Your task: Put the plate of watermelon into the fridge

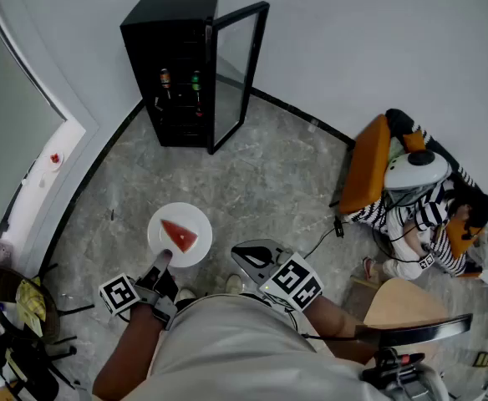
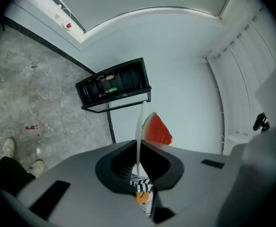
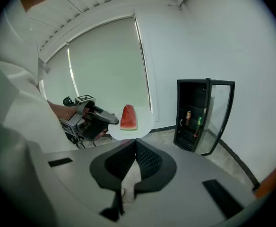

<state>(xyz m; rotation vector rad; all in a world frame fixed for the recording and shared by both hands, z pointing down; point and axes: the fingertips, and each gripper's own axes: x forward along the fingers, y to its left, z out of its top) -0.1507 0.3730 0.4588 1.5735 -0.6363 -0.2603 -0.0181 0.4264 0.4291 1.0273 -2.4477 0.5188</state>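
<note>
White plate [image 1: 195, 222], its rim clamped in the left gripper [image 1: 162, 261], sits level so the watermelon [image 1: 179, 236] cannot slide; right gripper [image 1: 251, 256] closed, empty; open fridge [image 1: 170, 69] at twelve o'clock.

Grey marbled floor [image 1: 269, 174], white walls [image 1: 353, 40], black skirting [image 1: 298, 113], orange chair [image 1: 365, 165], blinded window [image 3: 105, 65].

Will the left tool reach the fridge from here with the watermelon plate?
Probably not yet: the fridge is across the floor from the left tool. Its door hangs open and nothing blocks the way, so walking closer should do it.
</note>
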